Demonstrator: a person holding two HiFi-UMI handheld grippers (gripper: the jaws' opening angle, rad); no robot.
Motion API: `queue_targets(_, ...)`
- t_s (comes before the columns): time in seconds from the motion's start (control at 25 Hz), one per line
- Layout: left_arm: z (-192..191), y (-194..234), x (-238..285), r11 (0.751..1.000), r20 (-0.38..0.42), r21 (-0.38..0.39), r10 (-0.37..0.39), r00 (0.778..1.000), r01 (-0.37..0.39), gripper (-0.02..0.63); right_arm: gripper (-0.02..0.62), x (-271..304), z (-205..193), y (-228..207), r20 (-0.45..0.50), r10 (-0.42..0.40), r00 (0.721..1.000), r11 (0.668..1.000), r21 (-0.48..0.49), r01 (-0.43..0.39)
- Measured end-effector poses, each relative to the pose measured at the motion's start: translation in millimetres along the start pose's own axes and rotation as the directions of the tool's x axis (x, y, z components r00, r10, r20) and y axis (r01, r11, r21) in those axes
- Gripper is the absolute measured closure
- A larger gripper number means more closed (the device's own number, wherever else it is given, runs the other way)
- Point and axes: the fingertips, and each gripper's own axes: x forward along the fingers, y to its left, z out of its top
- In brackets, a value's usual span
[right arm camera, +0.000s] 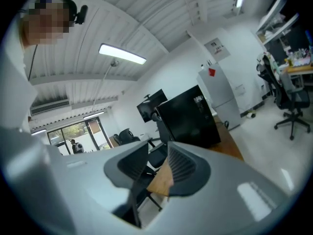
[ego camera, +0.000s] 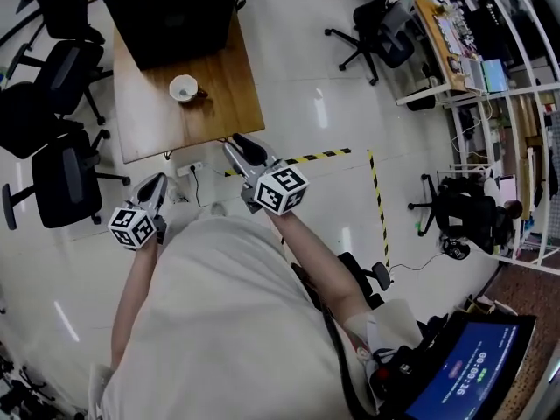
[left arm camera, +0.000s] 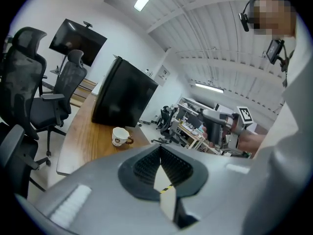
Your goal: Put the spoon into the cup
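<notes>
From the head camera: a wooden table (ego camera: 229, 103) up and to the left, with a black box (ego camera: 171, 7) on its far end. On the bare wood in front of that box, toward the table's right edge, a white cup (ego camera: 184, 87), upright, mouth open to the camera, with a small brown handle on its right. Office chairs (ego camera: 61, 77) along the table's left side. Left claw (ego camera: 157, 185) and right claw (ego camera: 238, 147) both short of the table's near edge, over pale floor, well apart from the cup.

From the left gripper view: left claw (left arm camera: 160, 151) with its ribbed tips pressed together and nothing caught between them. Beyond them, the cup (left arm camera: 120, 136) on the table (left arm camera: 88, 131) just in front of the box (left arm camera: 122, 99). White with a brown mark on its side and a brown handle to the right.

From the right gripper view: right claw (right arm camera: 157, 153) partly open, a clear gap between the ribbed pads, nothing in its grip. Through that gap, only a strip of the table's edge (right arm camera: 161, 180) and a chair leg. Box (right arm camera: 188, 116) upright on the table behind. No sight of the cup here.
</notes>
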Motion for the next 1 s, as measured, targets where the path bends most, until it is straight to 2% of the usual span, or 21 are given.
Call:
queue_targets(0.24,-3.3,-18.3,-17.6,0.997,0.065,-0.008,0.076,0.995,-0.075,0.604,0.509,-57.4,-9.9,-30.3,-0.003,-0.055,0.998,0.996,-0.077,0.055)
queue_targets(0.36,-4.2,-18.5,-41.4,0.993,0.083,-0.005,0.119,0.989,-0.119,0.605,0.509,-71.7,-5.1,-43.3,0.036,-0.126,0.991,0.986,-0.108,0.129)
queue_targets(0.52,-6.7,-6.7,-66.0,0.986,0.091,-0.007,0.169,0.982,-0.169,0.604,0.509,-87.3,13.1,-61.0,0.132,-0.258,0.957,0.947,-0.161,0.278)
queue_targets(0.64,0.3,7.7,-79.8,0.981,0.108,-0.020,0.195,0.975,-0.194,0.604,0.509,-98.0,20.7,-63.2,0.175,-0.310,0.934,0.926,-0.169,0.339)
queue_targets(0.88,30.5,37.6,-88.3,0.984,0.126,-0.002,0.178,0.976,-0.179,0.604,0.509,-96.3,25.2,-52.7,0.235,-0.412,0.880,0.851,-0.247,0.464)
queue_targets(1.0,41.5,40.6,-92.8,0.988,0.112,0.039,0.141,0.984,-0.146,0.605,0.509,-85.7,22.3,-37.5,0.235,-0.428,0.872,0.842,-0.247,0.480)
